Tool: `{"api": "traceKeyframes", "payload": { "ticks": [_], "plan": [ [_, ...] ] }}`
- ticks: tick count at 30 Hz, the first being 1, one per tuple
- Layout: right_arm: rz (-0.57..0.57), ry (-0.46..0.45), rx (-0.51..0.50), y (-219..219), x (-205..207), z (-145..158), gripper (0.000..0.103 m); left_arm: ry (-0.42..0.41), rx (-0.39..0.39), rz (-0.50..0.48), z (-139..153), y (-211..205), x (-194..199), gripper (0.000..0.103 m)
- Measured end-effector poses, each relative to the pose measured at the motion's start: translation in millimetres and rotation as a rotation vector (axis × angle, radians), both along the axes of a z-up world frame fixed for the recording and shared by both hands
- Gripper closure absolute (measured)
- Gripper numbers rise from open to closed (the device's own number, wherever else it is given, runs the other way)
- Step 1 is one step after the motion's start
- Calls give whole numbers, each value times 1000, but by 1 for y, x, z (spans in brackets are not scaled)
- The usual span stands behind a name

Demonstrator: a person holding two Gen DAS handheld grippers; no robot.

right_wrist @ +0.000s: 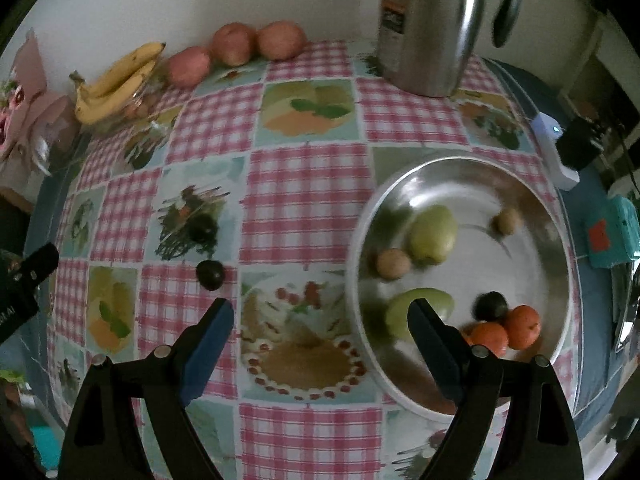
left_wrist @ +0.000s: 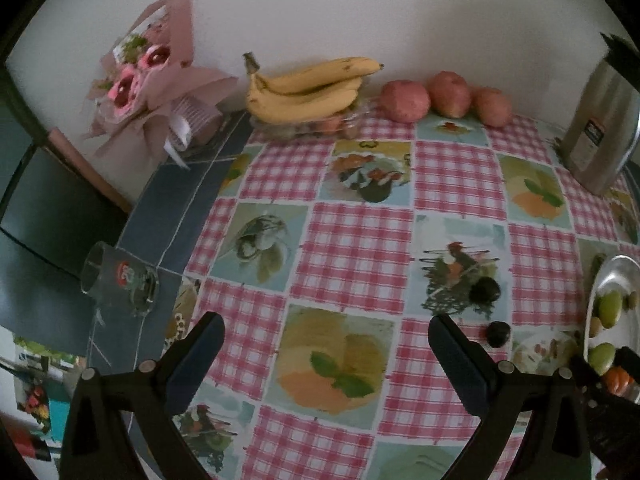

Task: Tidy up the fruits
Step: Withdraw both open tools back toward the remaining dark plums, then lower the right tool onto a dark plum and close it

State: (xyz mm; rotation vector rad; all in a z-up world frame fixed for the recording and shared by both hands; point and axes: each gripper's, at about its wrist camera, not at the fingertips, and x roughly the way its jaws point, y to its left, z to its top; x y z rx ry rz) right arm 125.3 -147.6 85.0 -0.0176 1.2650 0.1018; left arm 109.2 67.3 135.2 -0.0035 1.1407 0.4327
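My left gripper [left_wrist: 326,330] is open over the checked tablecloth with nothing between its fingers. Two dark round fruits [left_wrist: 498,334] [left_wrist: 485,290] lie just right of its right finger. My right gripper [right_wrist: 320,316] is open and empty too, its right finger reaching over the rim of a steel bowl [right_wrist: 360,240]. The bowl holds two green fruits [right_wrist: 434,234], two small brown ones [right_wrist: 394,264], a dark fruit [right_wrist: 491,306] and two oranges [right_wrist: 522,326]. The same two dark fruits [right_wrist: 210,274] lie on the cloth left of the bowl.
Bananas [left_wrist: 308,88] rest on a clear tray by the far wall, with three red apples [left_wrist: 450,92] beside them. A steel thermos [right_wrist: 432,28] stands at the back right. A glass [left_wrist: 120,280] and a pink bouquet [left_wrist: 140,76] sit on the left.
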Motion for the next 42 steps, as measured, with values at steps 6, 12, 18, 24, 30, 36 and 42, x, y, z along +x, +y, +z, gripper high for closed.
{"api": "traceKeyframes", "payload": {
  "ticks": [6,12,18,24,30,36,42],
  "plan": [
    [47,22,-3,28,-1,-9,14,4,-22,38,-4,25,-4,0],
    [85,27,22,55,-1,-13,14,-3,-42,60,-5,44,-5,0],
    [105,32,36,72,1,-19,14,7,-63,76,-12,57,-3,0],
    [98,47,49,78,6,-26,14,30,-95,69,-26,57,4,0],
    [84,63,45,77,12,-39,14,60,-147,48,-46,46,13,0],
    [64,89,23,77,16,-56,14,95,-200,31,-68,34,24,0],
    [59,87,23,77,19,-65,14,121,-295,44,-89,26,29,0]
  ]
}}
